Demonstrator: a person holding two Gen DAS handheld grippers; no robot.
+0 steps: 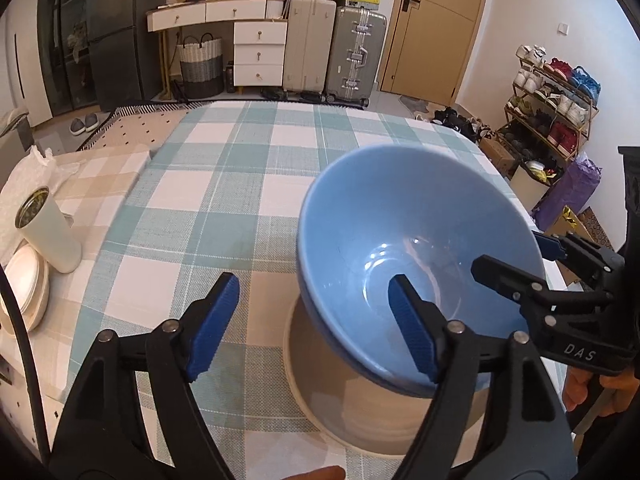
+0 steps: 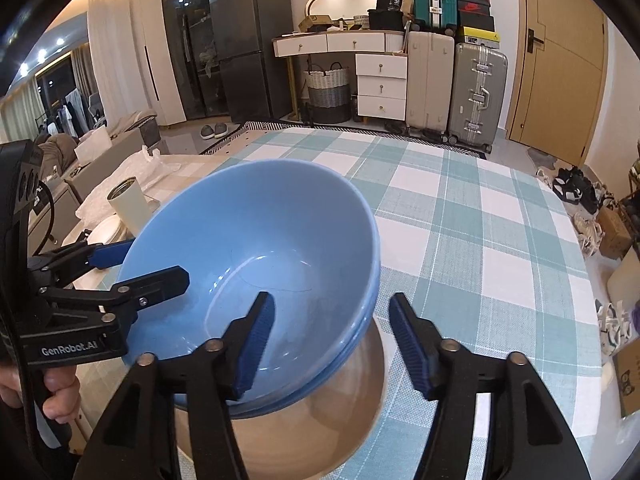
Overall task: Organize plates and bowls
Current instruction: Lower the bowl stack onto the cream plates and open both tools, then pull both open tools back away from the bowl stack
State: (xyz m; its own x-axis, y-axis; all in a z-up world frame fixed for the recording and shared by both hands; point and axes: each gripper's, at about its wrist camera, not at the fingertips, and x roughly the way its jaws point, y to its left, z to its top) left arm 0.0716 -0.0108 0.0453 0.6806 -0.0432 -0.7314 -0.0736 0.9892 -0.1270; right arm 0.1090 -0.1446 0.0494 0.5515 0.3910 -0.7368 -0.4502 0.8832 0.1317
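we hold both grippers' jaws apart astride the blue bowls (image 1: pixel 400 240), so the stack rests freely on the beige plate (image 1: pixel 360 420).

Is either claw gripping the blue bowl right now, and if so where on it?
Nothing is held. Both the left claw and the right claw stand open astride the blue bowl's rim, pads clear; it rests tilted in the beige bowl.

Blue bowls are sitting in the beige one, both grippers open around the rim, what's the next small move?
Probably draw both back and clear. The left hand-held gripper and right hand-held gripper are open, each with one finger inside the blue bowl, which rests tilted in the beige bowl, apparently released.
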